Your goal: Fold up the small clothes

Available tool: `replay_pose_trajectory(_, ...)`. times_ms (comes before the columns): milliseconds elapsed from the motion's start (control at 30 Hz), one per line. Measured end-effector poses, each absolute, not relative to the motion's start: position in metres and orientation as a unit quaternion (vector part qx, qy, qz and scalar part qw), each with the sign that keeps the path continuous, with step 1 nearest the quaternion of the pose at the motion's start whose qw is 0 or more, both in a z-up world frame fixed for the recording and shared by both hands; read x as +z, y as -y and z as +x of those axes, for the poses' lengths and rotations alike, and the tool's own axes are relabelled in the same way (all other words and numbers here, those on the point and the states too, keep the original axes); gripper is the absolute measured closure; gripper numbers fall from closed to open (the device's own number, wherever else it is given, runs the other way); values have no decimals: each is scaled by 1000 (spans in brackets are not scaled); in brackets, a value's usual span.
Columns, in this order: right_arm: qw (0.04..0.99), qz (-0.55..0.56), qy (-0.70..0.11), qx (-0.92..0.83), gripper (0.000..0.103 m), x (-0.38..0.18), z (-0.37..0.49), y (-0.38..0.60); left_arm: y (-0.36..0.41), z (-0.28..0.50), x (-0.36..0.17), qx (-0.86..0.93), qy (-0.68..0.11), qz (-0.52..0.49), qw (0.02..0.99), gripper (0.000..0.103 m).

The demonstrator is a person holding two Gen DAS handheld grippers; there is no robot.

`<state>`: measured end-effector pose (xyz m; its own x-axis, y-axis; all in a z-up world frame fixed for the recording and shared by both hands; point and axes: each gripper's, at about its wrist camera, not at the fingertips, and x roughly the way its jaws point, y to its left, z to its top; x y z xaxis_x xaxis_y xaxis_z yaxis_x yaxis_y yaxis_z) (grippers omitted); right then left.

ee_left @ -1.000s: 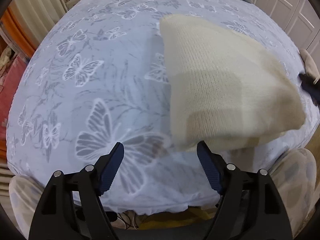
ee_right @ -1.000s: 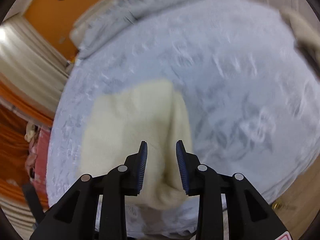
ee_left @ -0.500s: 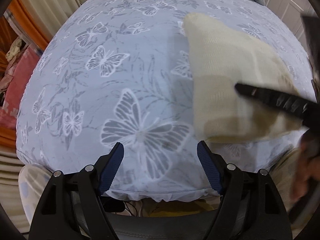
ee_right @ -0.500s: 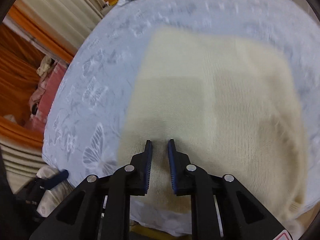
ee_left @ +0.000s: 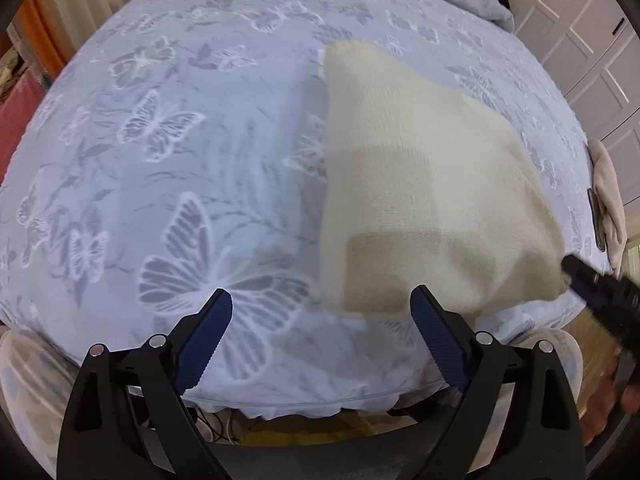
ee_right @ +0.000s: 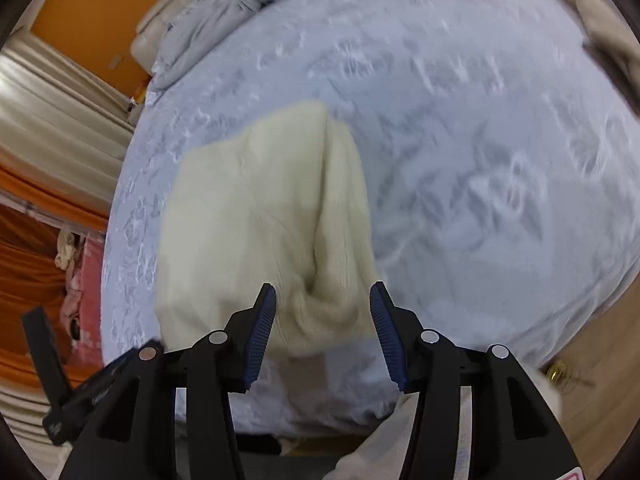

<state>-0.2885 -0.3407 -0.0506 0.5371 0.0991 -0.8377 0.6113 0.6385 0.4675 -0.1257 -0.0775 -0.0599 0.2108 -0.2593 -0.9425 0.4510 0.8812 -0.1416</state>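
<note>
A cream knitted garment (ee_left: 424, 184) lies folded on the bed's butterfly sheet (ee_left: 168, 168), near the front edge. It also shows in the right wrist view (ee_right: 260, 216), with a fold ridge running toward me. My left gripper (ee_left: 320, 320) is open and empty, low at the front edge, just left of the garment's near corner. My right gripper (ee_right: 322, 312) is open and empty, its jaws standing either side of the garment's near right corner without gripping it. It shows as a dark tip at the right in the left wrist view (ee_left: 600, 292).
A grey duvet (ee_right: 208, 36) is bunched at the head of the bed. A beige cloth (ee_left: 610, 196) with a dark object lies at the bed's right edge. Orange curtains (ee_right: 36, 208) and pink fabric (ee_right: 86, 300) stand left; white cupboard doors (ee_left: 580, 40) stand right.
My right gripper has opened wide and pulled back from over the garment to its near right corner. The left gripper stayed open, with the view shifting slightly.
</note>
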Motion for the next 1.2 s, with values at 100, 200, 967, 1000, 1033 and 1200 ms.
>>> replay_pose_trajectory(100,785,404,-449,-138,74,-64,-277,334,88,-126,-70,-225,-584,101,774,13)
replay_pose_trajectory(200,798,408,-424,-129,85,-54,-273,334,94,-126,-74,-224,-576,124,777,13)
replay_pose_trajectory(967,789,361,-481,-131,90,-72,-193,372,108,-132,-95,-225,-569,170,773,7)
replay_pose_trajectory(1000,812,340,-455,-134,93,-52,-193,368,109,-132,-95,-227,-567,170,773,6)
replay_pose_trajectory(1033,828,328,-433,-137,95,-35,-195,367,110,-132,-95,-230,-566,168,774,6)
replay_pose_trajectory(1200,772,346,-502,-178,95,-106,-193,388,114,-128,-107,-230,-583,162,762,5)
